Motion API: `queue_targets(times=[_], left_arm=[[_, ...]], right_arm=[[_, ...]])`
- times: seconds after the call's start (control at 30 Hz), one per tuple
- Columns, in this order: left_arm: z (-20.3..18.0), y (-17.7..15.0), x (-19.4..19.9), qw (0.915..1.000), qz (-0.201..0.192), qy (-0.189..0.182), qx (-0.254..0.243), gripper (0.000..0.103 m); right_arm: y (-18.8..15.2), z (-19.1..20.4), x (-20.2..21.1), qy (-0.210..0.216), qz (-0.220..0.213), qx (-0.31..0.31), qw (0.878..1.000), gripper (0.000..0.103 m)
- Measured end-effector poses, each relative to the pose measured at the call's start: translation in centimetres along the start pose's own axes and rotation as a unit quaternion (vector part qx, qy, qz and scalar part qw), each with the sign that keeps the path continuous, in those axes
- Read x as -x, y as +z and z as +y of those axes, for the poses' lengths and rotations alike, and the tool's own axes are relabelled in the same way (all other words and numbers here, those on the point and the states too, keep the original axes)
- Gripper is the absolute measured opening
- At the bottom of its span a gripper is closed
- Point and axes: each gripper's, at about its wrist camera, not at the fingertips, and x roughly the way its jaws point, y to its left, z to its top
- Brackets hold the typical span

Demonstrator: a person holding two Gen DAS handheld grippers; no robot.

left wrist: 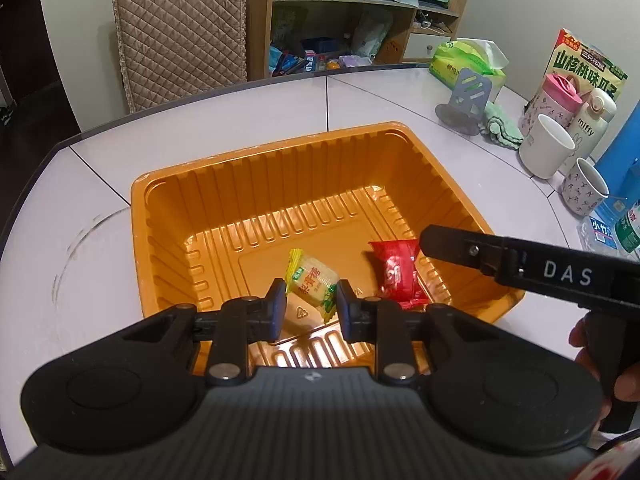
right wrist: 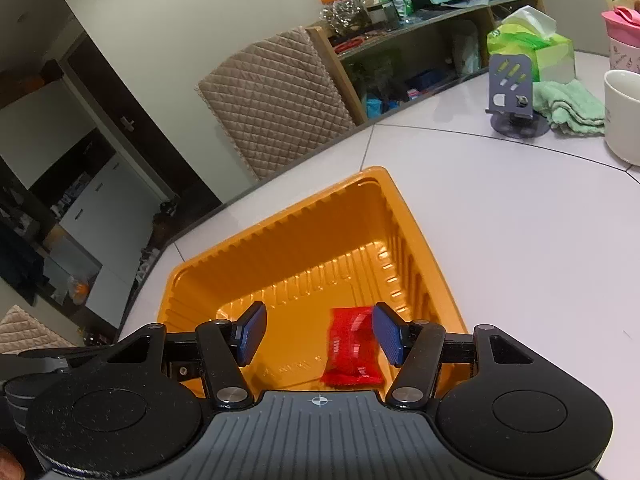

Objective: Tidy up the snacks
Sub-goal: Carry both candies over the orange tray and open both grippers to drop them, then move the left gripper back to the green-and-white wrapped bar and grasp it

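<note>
Red snack [right wrist: 352, 346] in tray [right wrist: 280, 248] (orange)

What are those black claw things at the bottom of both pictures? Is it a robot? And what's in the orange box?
It isn't a robot. A person holds two grabbing tools, one in each hand, and each tool has a little camera looking along its two fingers. So one picture is from the left tool and the other from the right one.

In the left picture, the left gripper is shut on a yellow candy, holding it over the orange tray. The black bar coming in from the side is the other tool.

In the right picture, the right gripper is open, with blue pads. A red snack packet lies in the tray below it, against one pad but not squeezed.

The tray sits on a white table, with cups, a tissue pack and a green cloth further back.
</note>
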Motion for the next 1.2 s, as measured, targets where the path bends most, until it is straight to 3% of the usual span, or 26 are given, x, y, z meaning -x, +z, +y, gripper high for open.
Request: queue_targets(times=[0.4, 0.6, 1.2], left_arm=[[0.3, 0.2, 0.7, 0.9999, -0.009, -0.002, 0.009, 0.033], [0.8, -0.1, 2.0, 0.9997, -0.020, 0.006, 0.014, 0.044], [5.4, -5.6, 10.5, 0.9976, -0.045, -0.004, 0.053, 0.045]], right_arm=[[-0.7, -0.2, 1.5, -0.013, -0.004, 0.008, 1.000, 0.059], [-1.2, 0.3, 3.0, -0.025, -0.018, 0.031, 0.999, 0.059], [-5.3, 0.8, 10.5, -0.056, -0.049, 0.008, 0.997, 0.063]])
